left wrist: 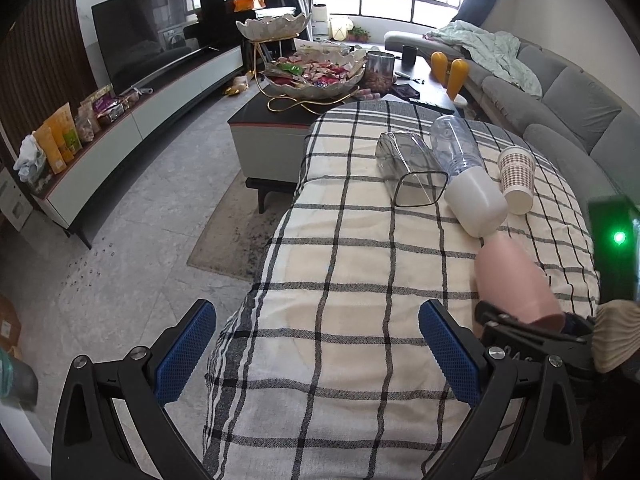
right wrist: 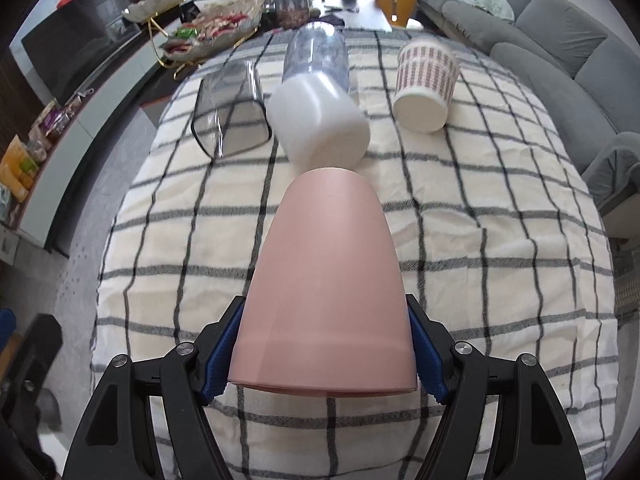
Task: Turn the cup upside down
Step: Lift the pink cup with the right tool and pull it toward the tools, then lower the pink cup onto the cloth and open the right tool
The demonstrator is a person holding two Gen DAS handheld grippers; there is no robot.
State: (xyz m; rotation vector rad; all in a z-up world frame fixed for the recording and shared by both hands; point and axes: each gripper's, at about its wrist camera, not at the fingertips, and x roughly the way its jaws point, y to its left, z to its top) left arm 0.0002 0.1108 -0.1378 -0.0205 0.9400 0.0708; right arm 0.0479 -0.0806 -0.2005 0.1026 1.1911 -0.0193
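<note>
My right gripper (right wrist: 324,354) is shut on a pink cup (right wrist: 324,280), gripping it near its wide rim; the cup lies along the fingers, base pointing away over the checked cloth. The pink cup (left wrist: 516,276) and right gripper (left wrist: 532,334) also show at the right of the left wrist view. My left gripper (left wrist: 316,350) is open and empty above the cloth's near left edge. Beyond the pink cup lie a white cup (right wrist: 320,120), a clear square cup (right wrist: 232,116), a clear round cup (right wrist: 316,54) and a patterned paper cup (right wrist: 424,84).
The checked cloth (right wrist: 480,240) covers the table. A coffee table (left wrist: 276,120) with a tiered snack bowl (left wrist: 316,72) stands behind it. A grey sofa (left wrist: 560,92) runs along the right. A TV (left wrist: 152,32) and low cabinet are on the left.
</note>
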